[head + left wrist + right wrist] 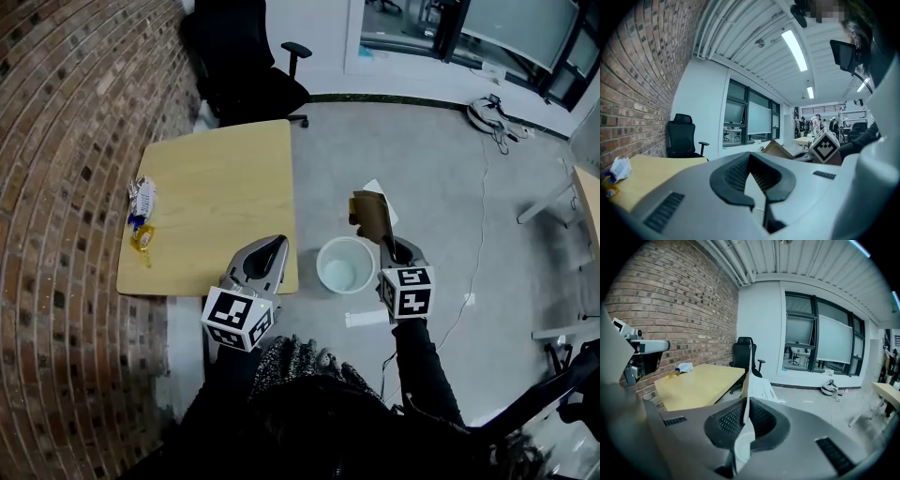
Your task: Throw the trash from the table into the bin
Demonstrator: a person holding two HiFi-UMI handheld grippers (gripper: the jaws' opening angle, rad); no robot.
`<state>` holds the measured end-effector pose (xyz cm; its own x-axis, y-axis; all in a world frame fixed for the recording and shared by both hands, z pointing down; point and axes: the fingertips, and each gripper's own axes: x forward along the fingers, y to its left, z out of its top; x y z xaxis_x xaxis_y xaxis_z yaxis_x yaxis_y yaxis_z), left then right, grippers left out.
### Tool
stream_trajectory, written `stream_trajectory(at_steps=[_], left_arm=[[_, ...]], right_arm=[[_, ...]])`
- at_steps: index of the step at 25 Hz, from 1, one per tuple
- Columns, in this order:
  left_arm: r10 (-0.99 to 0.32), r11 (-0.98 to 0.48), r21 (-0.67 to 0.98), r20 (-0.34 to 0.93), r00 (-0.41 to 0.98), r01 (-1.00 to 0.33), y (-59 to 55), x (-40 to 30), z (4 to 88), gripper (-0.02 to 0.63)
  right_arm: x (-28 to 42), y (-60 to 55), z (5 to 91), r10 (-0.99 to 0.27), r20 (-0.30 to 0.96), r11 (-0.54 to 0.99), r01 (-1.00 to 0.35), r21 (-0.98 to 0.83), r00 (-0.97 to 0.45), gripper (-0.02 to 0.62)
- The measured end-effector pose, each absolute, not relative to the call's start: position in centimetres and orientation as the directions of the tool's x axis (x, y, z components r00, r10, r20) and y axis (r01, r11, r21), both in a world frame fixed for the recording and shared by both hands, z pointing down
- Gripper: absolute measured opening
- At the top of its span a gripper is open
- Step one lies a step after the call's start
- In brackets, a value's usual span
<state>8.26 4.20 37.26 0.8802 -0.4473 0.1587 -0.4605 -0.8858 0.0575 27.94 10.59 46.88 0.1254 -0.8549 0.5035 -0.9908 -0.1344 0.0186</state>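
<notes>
Between the jaws of my right hand-held gripper (744, 425) stands a thin brown card (369, 217), pinched by its edge. It hangs just beside the bin (320, 261), not yet over the opening. I judge this is the carrying step; next I must bring the card above the bin and let the jaws part. My left hand-held gripper (270, 251) is closed and carries nothing, over the near corner of the desk (225, 178). Some wrappers (142, 197) wait on the desk by the brick wall. No brand or writing can I read; I see only the square markers on the cubes.
</notes>
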Motion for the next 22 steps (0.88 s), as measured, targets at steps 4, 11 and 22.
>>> stream_trajectory(at_steps=[4,11,22], left_arm=[[-0.449,-0.885,0.050,0.168,0.878,-0.462,4.8,10.8,37.6,0.006],[-0.412,-0.903,0.048,0.184,0.892,-0.427,2.4,14.3,38.8,0.006],[-0.295,-0.950,0.054,0.152,0.943,-0.306,-1.2,22.1,39.2,0.006]], right_arm=[[29.9,11.8,48.0,-0.846,0.520,-0.140,-0.990,-0.002,0.118,0.012],[32.3,10.9,49.5,-0.836,0.531,-0.177,-0.984,-0.027,0.136,0.013],[37.8,7.9,49.7,-0.806,0.558,-0.223,-0.974,0.023,0.198,0.012]])
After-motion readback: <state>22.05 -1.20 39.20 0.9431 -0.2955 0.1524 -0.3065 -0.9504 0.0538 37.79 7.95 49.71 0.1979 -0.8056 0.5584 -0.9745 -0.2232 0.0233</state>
